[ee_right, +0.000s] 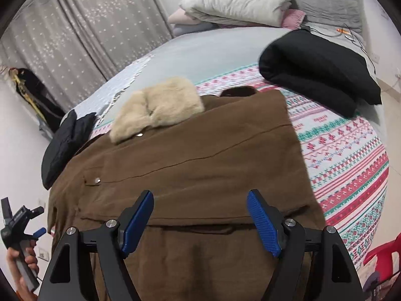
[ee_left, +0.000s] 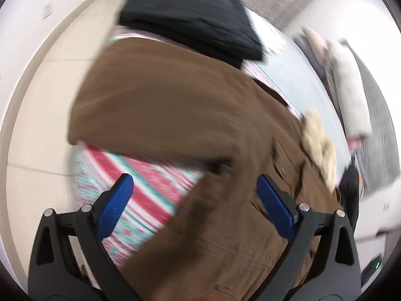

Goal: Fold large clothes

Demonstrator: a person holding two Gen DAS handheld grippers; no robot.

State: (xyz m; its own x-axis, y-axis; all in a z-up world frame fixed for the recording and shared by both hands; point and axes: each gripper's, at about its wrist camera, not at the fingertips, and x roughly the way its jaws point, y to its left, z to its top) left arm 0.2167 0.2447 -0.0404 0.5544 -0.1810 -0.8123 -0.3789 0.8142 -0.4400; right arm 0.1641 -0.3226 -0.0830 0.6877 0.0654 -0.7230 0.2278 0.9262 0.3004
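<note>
On the bed (ee_right: 220,50), a brown coat (ee_right: 190,150) of matte woven cloth is seen spread flat over a patterned bedcover (ee_right: 351,155) banded in red, teal and white. From the right wrist view, going left to right: a hand (ee_right: 18,263) is caught at the far left edge gripping the handle of the left gripper (ee_right: 37,233), its one visible blue pad small and its opening not readable here. Next, a dark crumpled garment (ee_right: 65,145) is found lying at the coat's left edge. A cream fur collar (ee_right: 158,107), shaggy and folded into two lobes, is laid on the coat's upper part, with a metal snap (ee_right: 97,180) below it on a pocket flap. A long seam is traced diagonally across the coat panel. Further right, a folded black garment (ee_right: 318,75), thick and soft-edged, is rested on the bedcover, apart from the coat. Behind, a white pillow (ee_right: 235,2) is stacked on folded bedding.

The right gripper (ee_right: 200,215) is held wide open above the coat's near fold, nothing between its ribbed blue pads (ee_right: 263,225).

In the blurred left wrist view, the left gripper (ee_left: 193,208) is likewise spread wide and empty, over coat (ee_left: 175,110) and bedcover (ee_left: 140,175).
</note>
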